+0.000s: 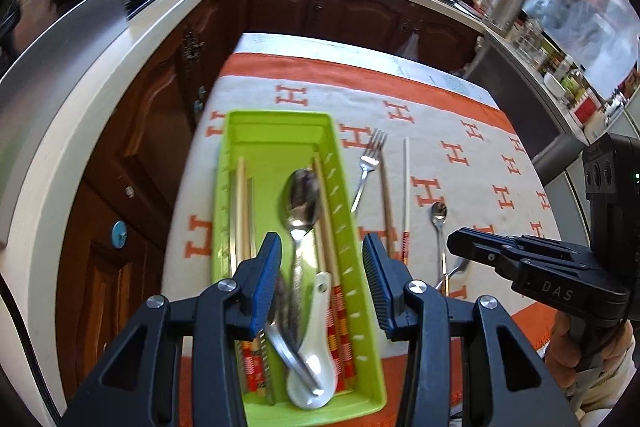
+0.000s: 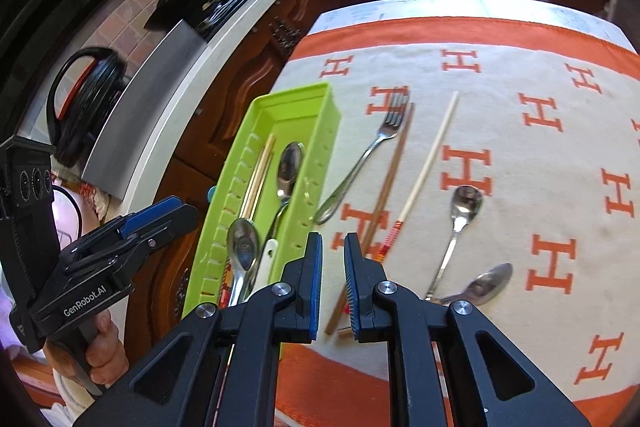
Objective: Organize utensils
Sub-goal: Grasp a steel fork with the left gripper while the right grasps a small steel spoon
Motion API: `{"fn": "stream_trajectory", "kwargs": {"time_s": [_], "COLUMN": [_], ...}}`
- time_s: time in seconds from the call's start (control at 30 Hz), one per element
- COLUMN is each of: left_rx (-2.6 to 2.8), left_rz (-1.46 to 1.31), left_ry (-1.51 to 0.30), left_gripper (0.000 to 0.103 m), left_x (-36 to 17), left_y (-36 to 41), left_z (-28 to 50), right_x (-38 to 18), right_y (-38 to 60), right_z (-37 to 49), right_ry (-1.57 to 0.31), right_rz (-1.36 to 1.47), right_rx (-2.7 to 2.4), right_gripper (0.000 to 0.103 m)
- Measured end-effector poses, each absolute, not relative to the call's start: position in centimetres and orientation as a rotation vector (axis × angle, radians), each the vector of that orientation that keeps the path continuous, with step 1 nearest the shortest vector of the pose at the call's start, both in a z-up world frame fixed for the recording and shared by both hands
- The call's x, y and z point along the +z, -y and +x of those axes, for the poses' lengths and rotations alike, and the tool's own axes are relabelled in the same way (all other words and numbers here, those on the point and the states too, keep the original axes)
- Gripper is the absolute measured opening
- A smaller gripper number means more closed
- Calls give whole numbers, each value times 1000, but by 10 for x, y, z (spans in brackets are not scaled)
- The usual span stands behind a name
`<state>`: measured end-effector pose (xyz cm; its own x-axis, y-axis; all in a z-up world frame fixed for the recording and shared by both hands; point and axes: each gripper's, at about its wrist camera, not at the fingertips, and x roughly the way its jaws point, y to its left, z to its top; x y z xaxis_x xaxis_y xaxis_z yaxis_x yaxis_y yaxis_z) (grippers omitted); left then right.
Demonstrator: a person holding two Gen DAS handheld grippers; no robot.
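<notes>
Both tongs are empty: from the left camera I see my left gripper (image 1: 322,285) parted above the green tray (image 1: 362,311), which lies at the table's left edge holding spoons (image 1: 301,201) and chopsticks (image 1: 240,207). From the right camera, my right gripper (image 2: 333,285) is almost closed on nothing, hovering over open cloth (image 2: 520,163) beside the tray's right wall, near a fork (image 2: 360,159), loose chopsticks (image 2: 430,163) and two spoons (image 2: 460,223).

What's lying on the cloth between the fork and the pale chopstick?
One brown chopstick lies between the fork and the pale chopstick, close beside the fork. The right wrist view shows it best.
</notes>
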<state>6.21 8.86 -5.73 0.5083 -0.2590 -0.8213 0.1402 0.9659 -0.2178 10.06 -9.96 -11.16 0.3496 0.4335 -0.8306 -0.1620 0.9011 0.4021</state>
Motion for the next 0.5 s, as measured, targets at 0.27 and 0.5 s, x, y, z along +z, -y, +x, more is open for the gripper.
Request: {"fn": "stream_trajectory", "kwargs": {"time_s": [0.27,0.5], "left_rx": [-317,-361], "left_rz": [-105,-100], "left_ry": [-1040,-1106], "left_gripper": [33,31], "left_x": [-64,-82], "left_y": [-52,-22], "left_z": [98,138], "right_x": [-120,-129], "right_y": [135,167], "right_z": [112,130], "right_ry": [-1148,-1156], "right_rz": [324,392], "right_rx": [338,268], "right_gripper": [12,12]}}
